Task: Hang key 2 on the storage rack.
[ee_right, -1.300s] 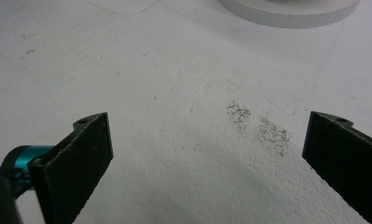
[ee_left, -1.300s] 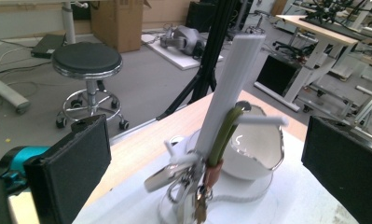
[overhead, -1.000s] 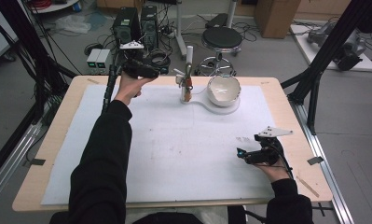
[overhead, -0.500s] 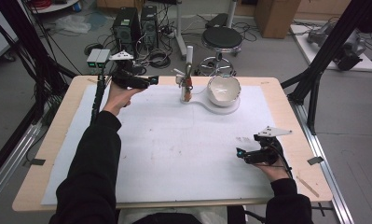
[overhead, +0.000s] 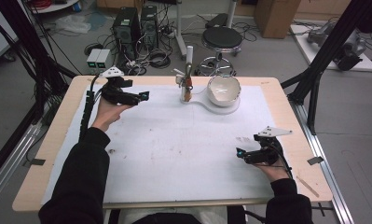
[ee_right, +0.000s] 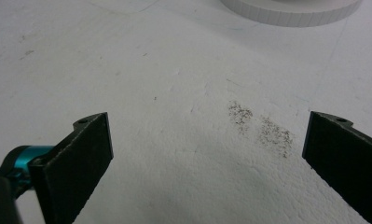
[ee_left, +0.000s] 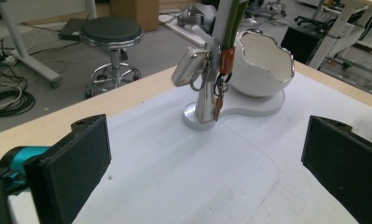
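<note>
Left gripper [overhead: 144, 95] has pulled back left from the key stand [overhead: 187, 88] at the far edge, jaws wide apart, empty. Right gripper [overhead: 239, 153] hasn't budged, also spread, near-right.

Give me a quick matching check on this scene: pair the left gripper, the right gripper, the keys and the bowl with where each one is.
Things:
1. left gripper
2. right gripper
3. keys
4. bowl

Places:
A. hanging on the stand's post
B. low over the mat, near right
C. seated on the white base
D. raised at far left, pointing at the stand

Pairs: 1-D, 2-B, 3-A, 4-C
</note>
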A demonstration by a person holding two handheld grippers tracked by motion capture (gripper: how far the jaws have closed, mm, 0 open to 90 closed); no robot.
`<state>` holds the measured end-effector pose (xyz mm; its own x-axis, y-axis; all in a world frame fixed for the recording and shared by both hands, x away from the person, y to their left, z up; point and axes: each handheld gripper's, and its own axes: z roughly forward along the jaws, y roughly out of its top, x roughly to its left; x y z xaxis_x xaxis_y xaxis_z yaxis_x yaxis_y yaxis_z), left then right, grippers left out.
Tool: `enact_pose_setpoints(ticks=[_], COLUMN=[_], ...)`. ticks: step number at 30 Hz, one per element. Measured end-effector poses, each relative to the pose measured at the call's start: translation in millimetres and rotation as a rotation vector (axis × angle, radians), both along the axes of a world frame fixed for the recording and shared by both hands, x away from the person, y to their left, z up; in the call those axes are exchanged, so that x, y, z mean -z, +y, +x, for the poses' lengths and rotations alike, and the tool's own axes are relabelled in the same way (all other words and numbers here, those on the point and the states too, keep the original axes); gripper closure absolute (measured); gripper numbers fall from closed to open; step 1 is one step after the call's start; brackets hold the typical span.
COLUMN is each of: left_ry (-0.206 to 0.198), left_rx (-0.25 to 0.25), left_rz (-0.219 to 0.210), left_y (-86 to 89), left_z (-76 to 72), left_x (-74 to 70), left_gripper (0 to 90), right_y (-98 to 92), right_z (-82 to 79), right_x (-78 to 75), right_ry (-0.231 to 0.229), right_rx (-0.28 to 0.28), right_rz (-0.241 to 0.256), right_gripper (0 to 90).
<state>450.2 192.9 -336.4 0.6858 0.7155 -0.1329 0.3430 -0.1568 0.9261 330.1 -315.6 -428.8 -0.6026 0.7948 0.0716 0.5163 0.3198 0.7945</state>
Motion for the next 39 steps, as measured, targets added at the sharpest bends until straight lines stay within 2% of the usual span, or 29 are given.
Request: enact_pose_setpoints(ticks=[4, 11, 21, 33, 39], left_ry=[0.012, 0.034, 0.036, 0.064, 0.100], left_rx=[-0.020, -0.049, -0.084, -0.108, -0.109], left_rz=[0.006, 0.017, 0.021, 0.049, 0.073], left_y=[11.1, 31.9, 53.8, 69.0, 74.8], left_z=[-11.0, -31.0, -60.2, -76.2, -84.8], left_x=[8.4, 14.4, 23.8, 38.9, 51.1], left_gripper=[1.7, 1.7, 1.7, 1.7, 1.7], right_y=[0.2, -0.5, -0.5, -1.1, -1.3], right_z=[0.4, 1.5, 0.6, -0.9, -1.1], right_x=[0.3, 1.0, 0.0, -1.1, -1.2], right_ry=[0.000, 0.004, -0.004, -0.010, -0.009], right_rx=[0.000, 0.006, 0.009, 0.017, 0.018], right_rz=[-0.001, -0.006, -0.007, -0.004, -0.005], right_gripper=[0.8, 0.8, 0.8, 0.8, 0.9])
